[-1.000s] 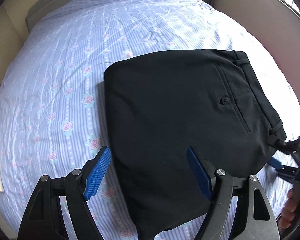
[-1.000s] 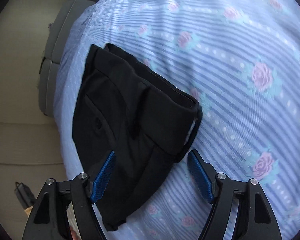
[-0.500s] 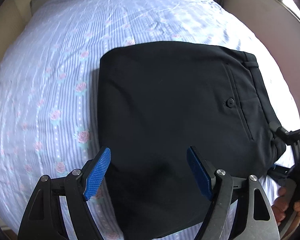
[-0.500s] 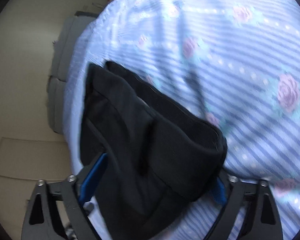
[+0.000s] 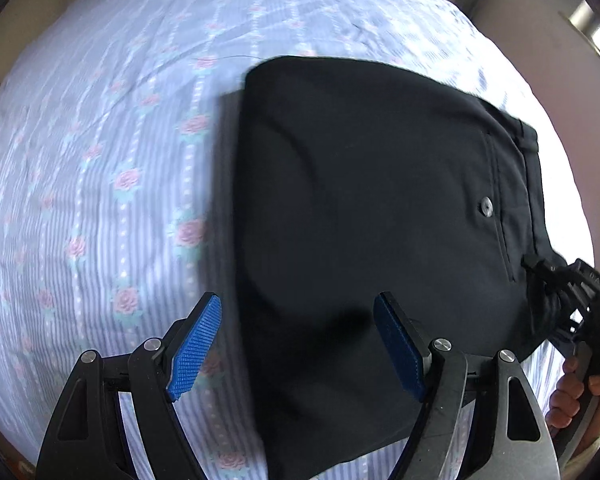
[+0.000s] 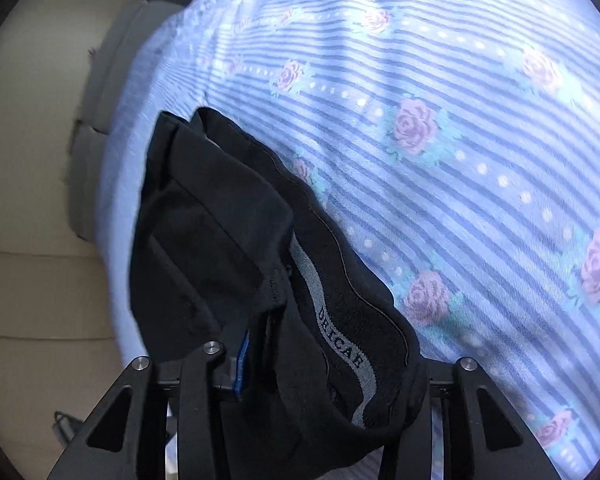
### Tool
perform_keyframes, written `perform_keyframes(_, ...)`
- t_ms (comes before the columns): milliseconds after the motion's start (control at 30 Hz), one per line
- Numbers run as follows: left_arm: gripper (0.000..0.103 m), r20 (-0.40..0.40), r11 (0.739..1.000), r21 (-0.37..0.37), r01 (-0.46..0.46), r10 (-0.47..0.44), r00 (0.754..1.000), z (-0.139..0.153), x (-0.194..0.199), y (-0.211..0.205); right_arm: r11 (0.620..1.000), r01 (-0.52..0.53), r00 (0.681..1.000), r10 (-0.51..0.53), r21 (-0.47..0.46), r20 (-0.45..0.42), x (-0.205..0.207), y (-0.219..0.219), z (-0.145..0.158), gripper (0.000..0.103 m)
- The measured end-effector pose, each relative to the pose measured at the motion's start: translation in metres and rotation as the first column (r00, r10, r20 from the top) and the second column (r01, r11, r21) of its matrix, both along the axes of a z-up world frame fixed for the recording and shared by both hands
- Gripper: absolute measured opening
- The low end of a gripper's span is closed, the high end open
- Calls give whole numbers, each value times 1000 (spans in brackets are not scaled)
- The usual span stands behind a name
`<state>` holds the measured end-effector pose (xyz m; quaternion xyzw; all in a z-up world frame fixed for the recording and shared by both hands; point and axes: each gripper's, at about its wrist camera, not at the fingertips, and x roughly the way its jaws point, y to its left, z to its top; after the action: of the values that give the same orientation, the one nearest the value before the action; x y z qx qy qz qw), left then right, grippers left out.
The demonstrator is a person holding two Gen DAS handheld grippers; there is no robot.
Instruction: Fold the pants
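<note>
Both claws at pants (image 5: 372, 216): right claw (image 6: 324, 376) just clamped waistband; left claw (image 5: 300, 344) agape, empty.

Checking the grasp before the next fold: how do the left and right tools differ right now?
The left tool stands open over the pants, gripping nothing; the right tool has just been closing and clamps the waistband corner. The left's blue pads show fully; the right's are mostly buried in cloth. Both are black-framed.

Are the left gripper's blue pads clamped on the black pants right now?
No, the left gripper stands wide open over the pants, its pads apart and pressing nothing.
</note>
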<state>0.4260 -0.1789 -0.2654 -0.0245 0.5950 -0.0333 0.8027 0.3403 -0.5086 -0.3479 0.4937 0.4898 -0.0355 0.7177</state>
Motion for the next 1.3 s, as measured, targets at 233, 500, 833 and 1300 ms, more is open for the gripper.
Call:
perform_keyframes(233,81,85,986,-166,-20,34,996,2,48,34,982,4,994,-25,-186,-107,21,24,23,41)
perform_keyframes(500,81,56,977,-195,91,-82,995,-28,94,37,952,-40,989,-5,-305,-145,45,41,32,41)
perform_keyframes(833,82,4,957,-282,71,-73,997,-36,62,45,962,-43,990,5,-271,-140,45,43,25,42)
perform_keyframes(1300,52,-77,836,-534,126,-196,978,-53,112,33,944,-92,991,57,-316,-118,42,47,27,41)
